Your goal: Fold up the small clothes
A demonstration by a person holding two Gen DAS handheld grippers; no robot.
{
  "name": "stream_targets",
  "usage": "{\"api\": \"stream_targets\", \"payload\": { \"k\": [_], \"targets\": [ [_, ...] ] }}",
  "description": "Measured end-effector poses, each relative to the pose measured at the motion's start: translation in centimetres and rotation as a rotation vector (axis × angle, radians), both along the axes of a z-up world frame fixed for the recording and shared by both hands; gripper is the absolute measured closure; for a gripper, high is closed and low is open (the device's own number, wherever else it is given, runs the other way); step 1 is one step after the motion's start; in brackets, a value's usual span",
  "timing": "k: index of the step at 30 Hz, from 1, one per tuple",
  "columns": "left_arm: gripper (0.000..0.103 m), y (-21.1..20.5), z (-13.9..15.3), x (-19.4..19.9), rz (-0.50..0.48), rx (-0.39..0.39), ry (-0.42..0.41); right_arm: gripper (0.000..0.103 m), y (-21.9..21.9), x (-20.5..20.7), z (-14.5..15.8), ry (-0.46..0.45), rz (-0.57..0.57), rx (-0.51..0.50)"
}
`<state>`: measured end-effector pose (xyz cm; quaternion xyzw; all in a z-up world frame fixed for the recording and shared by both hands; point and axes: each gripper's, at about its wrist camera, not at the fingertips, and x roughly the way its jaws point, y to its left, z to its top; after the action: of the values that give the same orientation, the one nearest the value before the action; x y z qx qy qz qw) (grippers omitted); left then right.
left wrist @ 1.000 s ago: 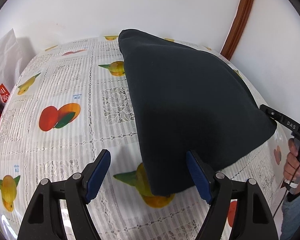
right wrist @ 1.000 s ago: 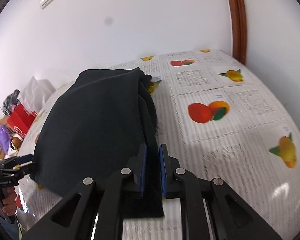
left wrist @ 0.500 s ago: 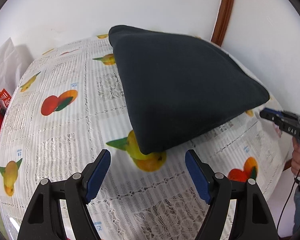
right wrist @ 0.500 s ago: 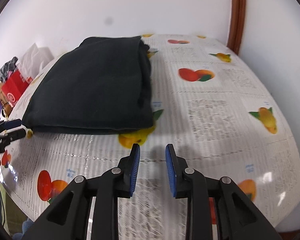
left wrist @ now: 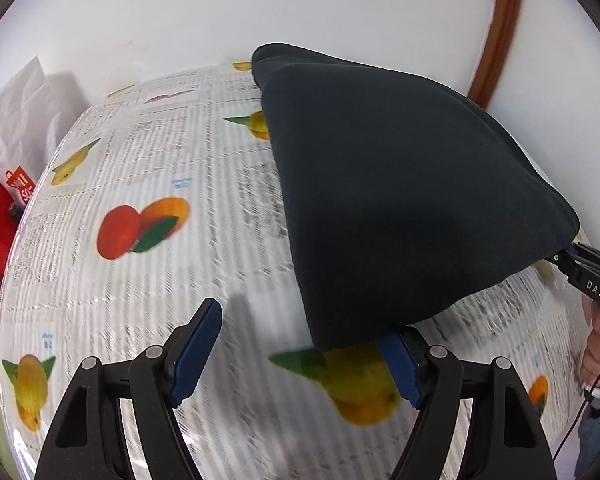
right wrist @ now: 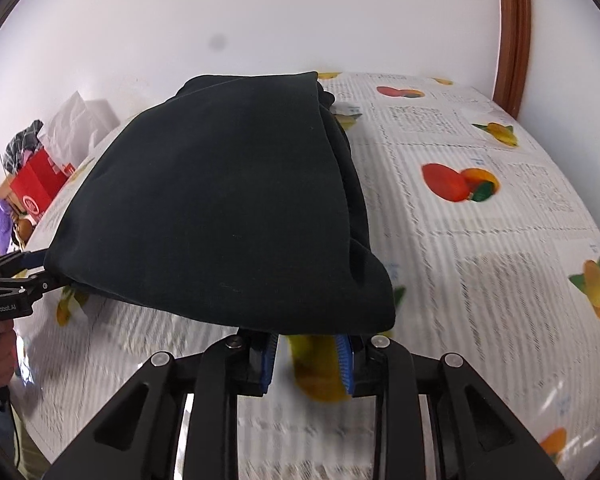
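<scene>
Dark folded clothing (left wrist: 400,200) lies on the table, its near corners reaching both grippers. The left gripper (left wrist: 300,354) stands wide apart: one blue pad (left wrist: 198,354) is out in the clear over the tablecloth (left wrist: 140,292), while the other pad (left wrist: 398,364) is tucked under the garment's near corner, the cloth draping over its tip. Nothing is pinched there. The right gripper (right wrist: 306,362) has its jaws a little apart with only the printed yellow fruit showing between them; the garment's front edge (right wrist: 260,320) hangs just over the fingertips (right wrist: 269,360), and whether it touches them I cannot tell. Seen from the left side, the right gripper (left wrist: 588,268) meets the far right corner of the cloth, a person's hand (left wrist: 598,344) on its handle. Beyond the garment the fruit-patterned tablecloth runs to a white wall (right wrist: 300,20) with a brown wooden frame (right wrist: 514,40) to the right. Off to the left sit a red bag (right wrist: 36,188) and white paper (left wrist: 16,120).
</scene>
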<state>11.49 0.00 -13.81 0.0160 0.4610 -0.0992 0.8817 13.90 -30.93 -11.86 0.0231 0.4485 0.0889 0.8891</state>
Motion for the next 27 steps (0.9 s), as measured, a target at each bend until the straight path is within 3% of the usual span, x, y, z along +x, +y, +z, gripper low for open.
{"api": "stream_targets", "payload": {
  "k": [7, 14, 19, 24, 27],
  "targets": [
    [0.028, 1.0, 0.3, 0.9, 0.041, -0.024, -0.001, 0.076, 0.7, 1.2, 0.0, 0.012, -0.042, 0.032],
    [0.029, 1.2, 1.3, -1.1, 0.044, -0.045, -0.028, 0.076, -0.8, -0.3, 1.3, -0.010, -0.077, 0.047],
    [0.029, 1.8, 3.2, -2.9, 0.011, -0.150, -0.090, 0.076, -0.8, -2.5, 3.0, -0.077, -0.018, 0.024],
    [0.029, 1.1, 4.7, -2.9, 0.026, -0.114, -0.128, 0.076, -1.0, -3.3, 5.1, -0.168, -0.006, 0.069],
    [0.029, 0.7, 5.6, -2.6, 0.040, -0.111, -0.129, 0.075, -0.9, -2.3, 5.4, -0.169, -0.046, 0.071]
  ]
}}
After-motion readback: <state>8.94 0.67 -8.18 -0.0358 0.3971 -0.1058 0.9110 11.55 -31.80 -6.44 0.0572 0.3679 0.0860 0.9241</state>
